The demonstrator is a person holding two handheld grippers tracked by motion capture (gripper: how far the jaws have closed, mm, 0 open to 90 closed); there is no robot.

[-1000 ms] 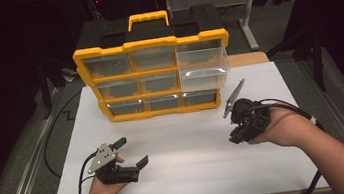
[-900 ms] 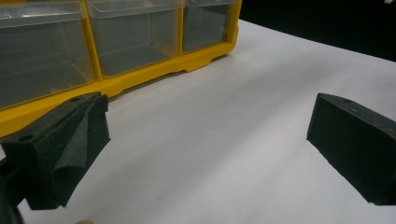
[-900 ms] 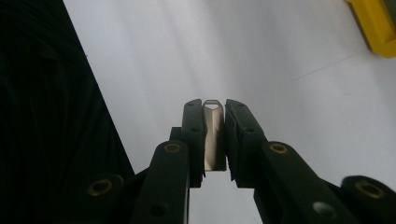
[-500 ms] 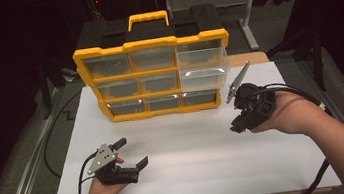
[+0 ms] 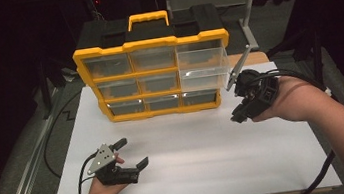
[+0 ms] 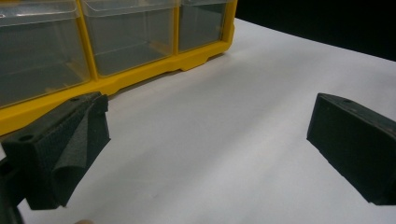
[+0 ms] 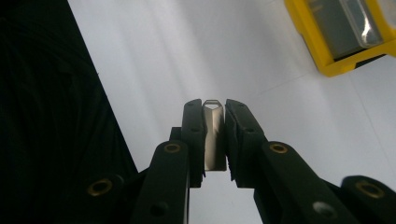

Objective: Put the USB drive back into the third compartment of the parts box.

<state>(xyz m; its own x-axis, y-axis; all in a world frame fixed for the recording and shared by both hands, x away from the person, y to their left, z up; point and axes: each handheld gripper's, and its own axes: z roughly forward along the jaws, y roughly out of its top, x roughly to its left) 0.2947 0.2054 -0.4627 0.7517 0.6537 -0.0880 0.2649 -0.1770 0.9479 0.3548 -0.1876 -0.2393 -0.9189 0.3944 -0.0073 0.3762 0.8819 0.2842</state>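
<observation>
A yellow organiser [image 5: 154,74] with clear drawers stands upright at the back of the white board [image 5: 194,164]. Its right-hand drawer [image 5: 204,67] is pulled out toward me. My right gripper [image 5: 237,117] hangs in the air just right of that drawer, jaws pointing down at the board. In the right gripper view it [image 7: 215,105] is shut on a small flat metal piece [image 7: 215,140] that stands upright between the pads. My left gripper [image 5: 132,153] rests on the board at the front left, open, with nothing between its jaws [image 6: 205,149].
The organiser's bottom row [image 6: 140,51] lies ahead of the left gripper, and its yellow corner [image 7: 336,46] shows below the right one. A black cable [image 5: 50,143] trails off the board's left edge. Dark floor surrounds the table.
My right hand has risen from the board with the metal piece and moved toward the pulled-out drawer. The left hand has stayed put.
</observation>
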